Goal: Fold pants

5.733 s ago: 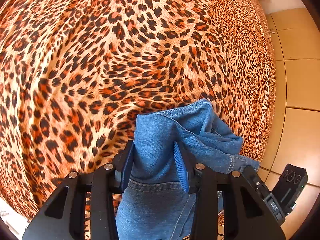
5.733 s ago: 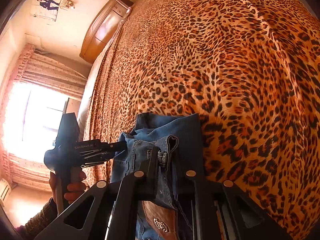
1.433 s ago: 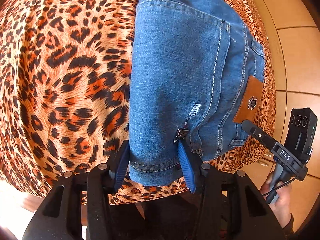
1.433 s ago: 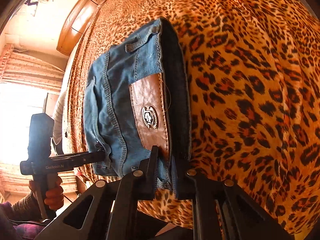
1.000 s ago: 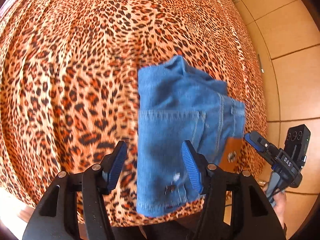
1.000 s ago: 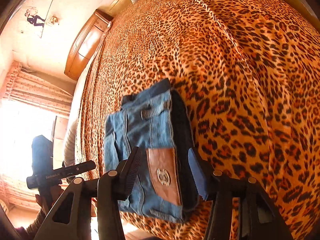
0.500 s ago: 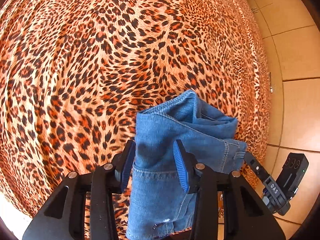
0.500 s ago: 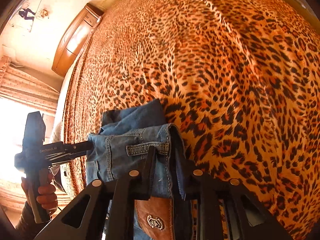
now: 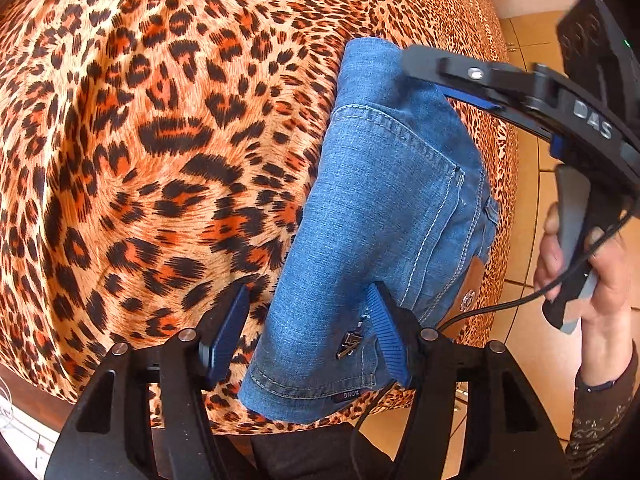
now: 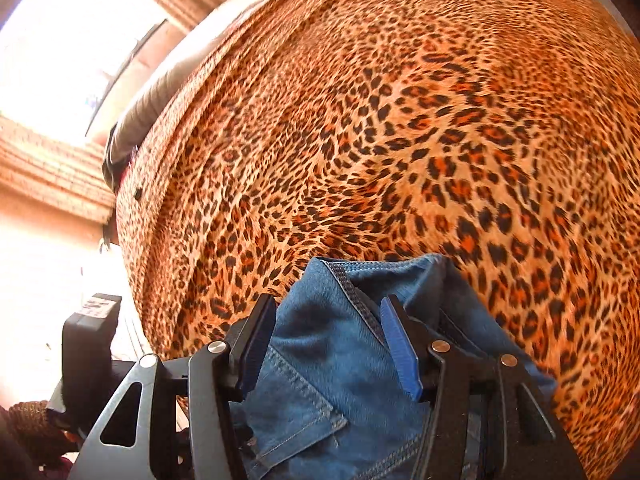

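Observation:
The blue jeans [image 9: 384, 216] lie folded into a compact bundle on the leopard-print bed cover [image 9: 140, 140], near the bed's edge. My left gripper [image 9: 306, 330] is open, its blue pads either side of the bundle's near hem, holding nothing. My right gripper [image 10: 326, 344] is open over the far end of the jeans [image 10: 340, 364], with denim between its pads but not pinched. The right gripper also shows in the left wrist view [image 9: 472, 88], lying across the top of the bundle.
The bed cover [image 10: 400, 120] stretches wide beyond the jeans. Tiled floor [image 9: 536, 352] lies past the bed's edge on the right. A bright window with curtains [image 10: 60, 60] is at the upper left of the right wrist view.
Both grippers have opened and let go of the jeans. The bundle now rests flat on the bed, and the right gripper has swung round to its far end.

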Available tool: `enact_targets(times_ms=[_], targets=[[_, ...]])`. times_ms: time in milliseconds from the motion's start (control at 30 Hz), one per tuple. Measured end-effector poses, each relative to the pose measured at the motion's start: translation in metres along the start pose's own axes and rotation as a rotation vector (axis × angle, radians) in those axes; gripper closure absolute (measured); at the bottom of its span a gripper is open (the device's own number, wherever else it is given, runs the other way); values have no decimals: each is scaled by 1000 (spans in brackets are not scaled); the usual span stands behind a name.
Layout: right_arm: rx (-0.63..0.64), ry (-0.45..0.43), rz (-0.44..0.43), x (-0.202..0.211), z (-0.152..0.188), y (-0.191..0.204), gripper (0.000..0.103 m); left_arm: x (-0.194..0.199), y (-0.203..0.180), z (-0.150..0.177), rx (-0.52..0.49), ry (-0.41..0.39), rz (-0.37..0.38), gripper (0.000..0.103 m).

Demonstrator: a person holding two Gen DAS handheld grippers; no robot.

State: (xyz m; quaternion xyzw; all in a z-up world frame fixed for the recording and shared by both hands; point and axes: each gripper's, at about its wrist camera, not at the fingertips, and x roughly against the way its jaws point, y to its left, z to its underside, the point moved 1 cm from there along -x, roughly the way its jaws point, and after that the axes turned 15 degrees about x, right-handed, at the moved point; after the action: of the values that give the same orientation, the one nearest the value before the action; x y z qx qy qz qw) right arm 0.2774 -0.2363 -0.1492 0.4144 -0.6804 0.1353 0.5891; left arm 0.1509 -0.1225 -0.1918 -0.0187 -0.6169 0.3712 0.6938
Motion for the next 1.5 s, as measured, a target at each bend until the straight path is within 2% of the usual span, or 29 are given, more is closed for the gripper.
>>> enact_targets(times_ms=[67,100,167,200,267,300,367,467,567,600,633,700,767,900,1000,1100,1233,1333,1400,1500], targets=[[96,101,14,-21,0,5,48,-10,-4,6,22,16,39,52],[161,132,27,-27,1,11,56,-8,0,11,28,-1,30,55],[257,143,43,-24,0,24,68,-7,-4,21,23,-36,32,63],[272,134,37,-18,0,27,71,-5,-4,26,28,-49,47,69],[235,94,6,-6,4,18,73,-1,0,31,52,-71,97,76],[210,94,17,-9,1,13,78,-2,4,32,84,-66,123,77],[128,107,-12,-20,1,-4,78,-2,8,32,117,-69,128,77],[78,64,-32,-16,-2,-6,77,3,9,33,102,-55,96,76],[-7,-38,-62,18,6,-13,74,17,3,33,51,-77,27,74],[-49,-77,-86,31,10,-18,69,23,1,32,37,-94,18,68],[-89,-107,-97,44,20,-25,54,28,-2,30,25,-110,10,57],[-155,-150,-78,70,48,-42,38,36,-4,22,19,-149,-11,47],[-214,-170,-44,88,80,-57,38,37,-8,12,26,-167,-28,46],[-349,-220,-23,103,143,-86,38,28,-17,-6,54,-123,-29,46],[-469,-245,-52,96,183,-95,38,14,-28,-17,43,-77,-51,46],[-544,-280,-107,83,212,-86,38,2,-41,-22,4,-39,-81,46],[-595,-293,-119,58,227,-65,37,-17,-53,-23,-34,26,-95,37],[-616,-377,-98,55,226,-48,31,-23,-54,-18,-64,67,-99,37],[-607,-396,-165,52,220,-38,31,-22,-57,-18,-93,84,-108,37],[-558,-378,-113,47,214,-24,31,-23,-57,-22,-111,110,-104,37]])
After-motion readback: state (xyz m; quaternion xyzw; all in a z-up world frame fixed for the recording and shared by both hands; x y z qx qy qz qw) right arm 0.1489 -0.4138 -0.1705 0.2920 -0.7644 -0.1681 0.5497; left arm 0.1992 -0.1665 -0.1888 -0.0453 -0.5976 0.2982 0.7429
